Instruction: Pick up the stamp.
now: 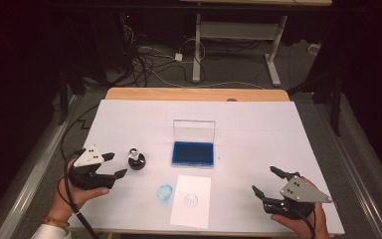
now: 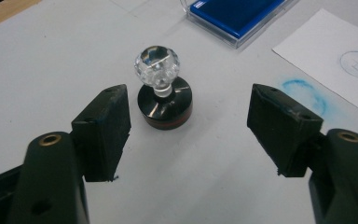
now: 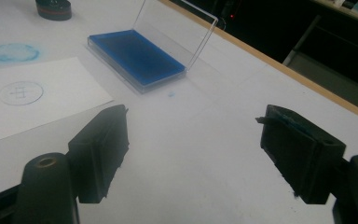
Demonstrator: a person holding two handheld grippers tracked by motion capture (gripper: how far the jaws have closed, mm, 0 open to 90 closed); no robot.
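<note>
A round black stamp (image 1: 137, 160) with a clear faceted knob (image 2: 157, 66) stands upright on the white table cover, left of centre. My left gripper (image 1: 114, 165) is open just left of it, the stamp (image 2: 164, 108) a little beyond the jaw tips. A blue ink pad (image 1: 193, 153) in a clear case, lid raised, lies mid-table. In front of it is a white paper sheet (image 1: 191, 200) bearing a round stamped mark (image 1: 191, 200). My right gripper (image 1: 266, 181) is open at the front right, nothing between its jaws; the ink pad (image 3: 135, 56) lies ahead of it.
A smudged blue ring (image 1: 164, 192) marks the table cover just left of the paper. The wooden table edge (image 1: 194, 94) runs along the back. Behind it, cables and a desk frame (image 1: 236, 45) are on the floor.
</note>
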